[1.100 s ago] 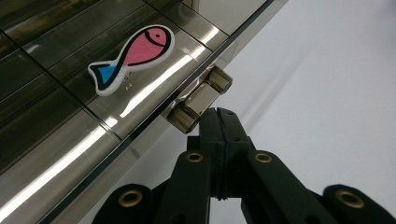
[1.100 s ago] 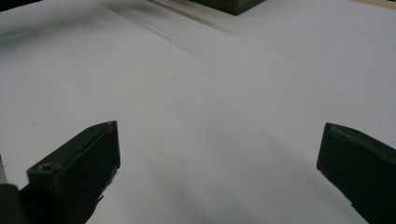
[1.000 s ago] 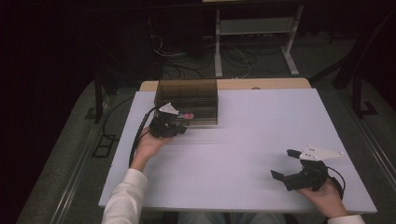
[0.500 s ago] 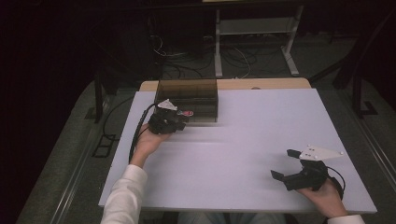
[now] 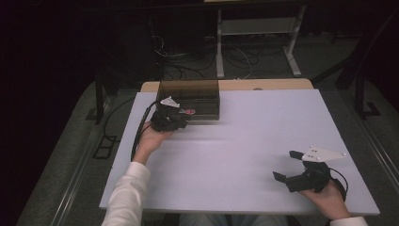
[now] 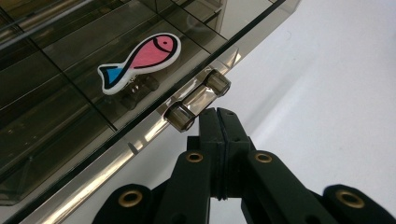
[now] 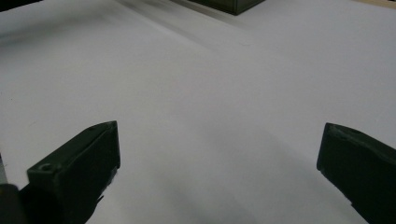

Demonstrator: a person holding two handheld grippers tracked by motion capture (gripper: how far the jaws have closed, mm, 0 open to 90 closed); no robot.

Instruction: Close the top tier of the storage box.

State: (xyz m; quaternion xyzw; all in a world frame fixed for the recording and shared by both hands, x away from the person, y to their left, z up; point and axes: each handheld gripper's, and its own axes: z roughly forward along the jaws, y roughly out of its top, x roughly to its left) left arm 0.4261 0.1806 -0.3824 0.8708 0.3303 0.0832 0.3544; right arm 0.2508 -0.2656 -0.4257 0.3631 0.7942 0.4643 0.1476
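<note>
Dim room — bright tabletop, soft shadows

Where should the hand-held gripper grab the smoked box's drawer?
Probably the small bar handle on the drawer front edge, from the table side, one jaw above and one below. It stands off the front on two round posts; the rest is flat and smooth.

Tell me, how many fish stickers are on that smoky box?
1: a pink fish sticker with a blue tail, on the box front above its handle. Other sides are hidden.

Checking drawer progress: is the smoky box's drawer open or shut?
Shut: the drawer front sits flush in the box; left gripper rests shut at its handle.
</note>
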